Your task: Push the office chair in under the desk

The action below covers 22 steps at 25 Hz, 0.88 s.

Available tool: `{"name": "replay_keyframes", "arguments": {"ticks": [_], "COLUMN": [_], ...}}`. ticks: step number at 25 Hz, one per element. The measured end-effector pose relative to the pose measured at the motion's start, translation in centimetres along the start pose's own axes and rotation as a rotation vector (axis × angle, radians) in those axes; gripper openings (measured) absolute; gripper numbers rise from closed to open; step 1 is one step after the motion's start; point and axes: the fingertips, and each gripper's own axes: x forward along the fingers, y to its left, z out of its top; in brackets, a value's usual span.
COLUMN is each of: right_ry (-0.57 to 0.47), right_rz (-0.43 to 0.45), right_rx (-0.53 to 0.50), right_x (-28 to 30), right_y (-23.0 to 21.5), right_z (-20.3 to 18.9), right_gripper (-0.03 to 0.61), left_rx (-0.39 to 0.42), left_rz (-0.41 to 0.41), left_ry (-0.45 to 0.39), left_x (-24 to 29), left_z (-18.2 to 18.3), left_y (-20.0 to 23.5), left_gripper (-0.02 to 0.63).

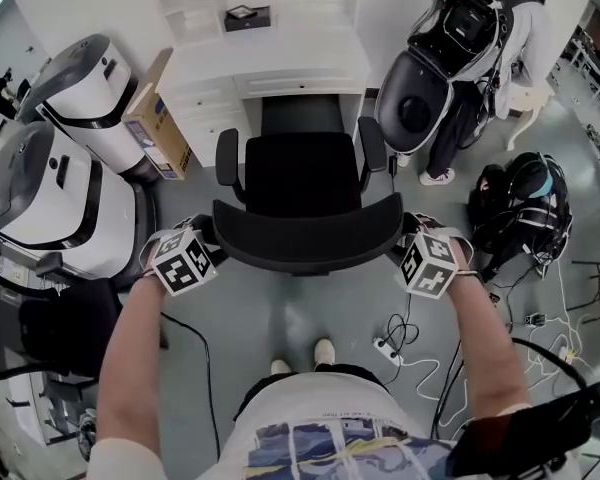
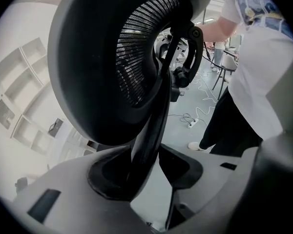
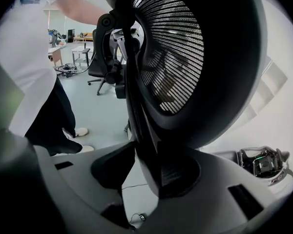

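Note:
A black office chair [image 1: 305, 178] faces the white desk [image 1: 280, 68], with its seat at the desk's knee opening. Its curved mesh backrest [image 1: 310, 238] is nearest me. My left gripper [image 1: 212, 246] holds the backrest's left end and my right gripper [image 1: 405, 248] holds its right end. In the left gripper view the backrest's black rim [image 2: 146, 130] runs between the jaws of the left gripper [image 2: 151, 172], which close on it. The right gripper view shows the same: the rim [image 3: 141, 130] is pinched in the right gripper [image 3: 146, 174].
Two white hooded machines [image 1: 75, 98] [image 1: 40, 203] and a cardboard box [image 1: 160, 118] stand left of the desk. Another black chair [image 1: 40, 333] is at lower left. A person with gear [image 1: 470, 48], a black pack [image 1: 525, 208] and a power strip with cables [image 1: 388, 348] are to the right.

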Motion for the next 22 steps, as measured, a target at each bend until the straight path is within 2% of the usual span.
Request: {"name": "replay_keyframes", "arguments": {"ticks": [11,22], "right_ry": [-0.041,0.004], "right_rz": [0.018,0.018], "right_rx": [-0.005,0.026], "right_x": [1.3,3.1], "right_y": [-1.6,-4.6], "right_z": [1.3,2.1], "right_gripper": [0.158,0.16], "left_rx": [-0.019,0.033], "left_rz": [0.013,0.033], "left_ry": [0.011,-0.031], "left_x": [0.4,1.2], "left_z": [-0.7,-0.9], "left_y": [3.1,6.3], "left_gripper": [0.201,0.192]}}
